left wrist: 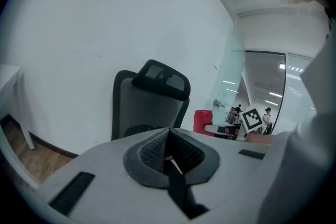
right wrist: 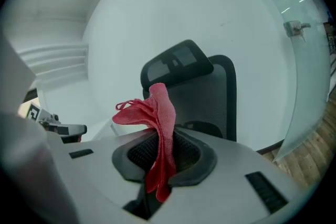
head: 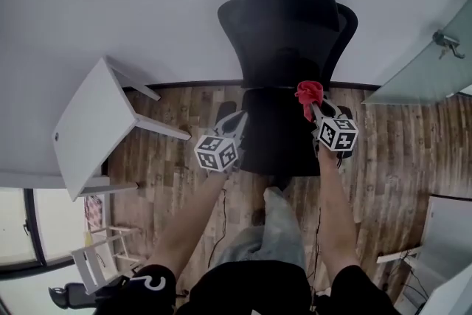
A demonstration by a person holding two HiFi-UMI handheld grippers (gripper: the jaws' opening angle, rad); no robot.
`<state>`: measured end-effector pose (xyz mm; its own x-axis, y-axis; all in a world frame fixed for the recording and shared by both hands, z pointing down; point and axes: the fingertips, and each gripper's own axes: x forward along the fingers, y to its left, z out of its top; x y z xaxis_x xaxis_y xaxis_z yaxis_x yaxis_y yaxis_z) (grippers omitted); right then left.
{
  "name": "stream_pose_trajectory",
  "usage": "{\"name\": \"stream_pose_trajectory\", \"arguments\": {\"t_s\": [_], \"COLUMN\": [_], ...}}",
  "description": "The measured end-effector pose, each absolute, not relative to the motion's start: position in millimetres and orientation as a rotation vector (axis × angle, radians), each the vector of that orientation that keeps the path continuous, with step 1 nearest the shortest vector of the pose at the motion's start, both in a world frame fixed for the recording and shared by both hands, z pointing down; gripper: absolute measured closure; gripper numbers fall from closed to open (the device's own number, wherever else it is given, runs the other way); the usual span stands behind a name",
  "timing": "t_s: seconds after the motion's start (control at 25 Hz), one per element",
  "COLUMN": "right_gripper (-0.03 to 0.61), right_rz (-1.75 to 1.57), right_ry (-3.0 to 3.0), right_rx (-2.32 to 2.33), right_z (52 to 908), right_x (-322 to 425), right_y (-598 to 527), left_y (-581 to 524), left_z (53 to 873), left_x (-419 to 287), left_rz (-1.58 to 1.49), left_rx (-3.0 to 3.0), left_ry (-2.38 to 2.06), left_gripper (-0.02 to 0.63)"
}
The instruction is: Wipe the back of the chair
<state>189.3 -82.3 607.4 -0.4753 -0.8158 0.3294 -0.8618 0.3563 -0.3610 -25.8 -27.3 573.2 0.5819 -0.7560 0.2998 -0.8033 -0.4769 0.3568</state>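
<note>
Jaws of right gripper (right wrist: 167, 157) pinching red cloth (right wrist: 157, 118), chair (head: 289, 48) ahead

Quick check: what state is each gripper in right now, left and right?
Left gripper: shut, with nothing between its jaws.
Right gripper: shut on the red cloth.

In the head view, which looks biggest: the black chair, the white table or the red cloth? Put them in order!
Largest: black chair.
Next: white table.
Smallest by far: red cloth, pinched in the right gripper.
</note>
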Motion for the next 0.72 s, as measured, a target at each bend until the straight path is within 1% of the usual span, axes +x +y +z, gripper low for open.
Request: {"name": "stream_pose_trajectory", "arguments": {"t_s": [0.28,0.4,0.6,0.72], "right_gripper": [0.509,0.509,0.509,0.509], "right_rz": [0.690,0.629,0.531,0.482], "right_ry": [-2.563,-2.584,-2.594,-2.575], "right_rx": [1.502,1.488,1.451,1.443], "right_z": [514,481,448,437], "right_x": [164,156,152,165], "right_y": [5,48,119,150], "left_y": [61,100,162,187], "left_z": [508,475,428,420], "left_x": [-76,-86,-67,-40], "left_rz": [0.013,-0.047,-0.155,-0.085], "left_rx": [2.318,2.321,2.345,2.361], "left_ry": [-1.368,-1.427,-1.446,-1.443], "left_gripper": [0.589,0.589,0.589,0.589]}}
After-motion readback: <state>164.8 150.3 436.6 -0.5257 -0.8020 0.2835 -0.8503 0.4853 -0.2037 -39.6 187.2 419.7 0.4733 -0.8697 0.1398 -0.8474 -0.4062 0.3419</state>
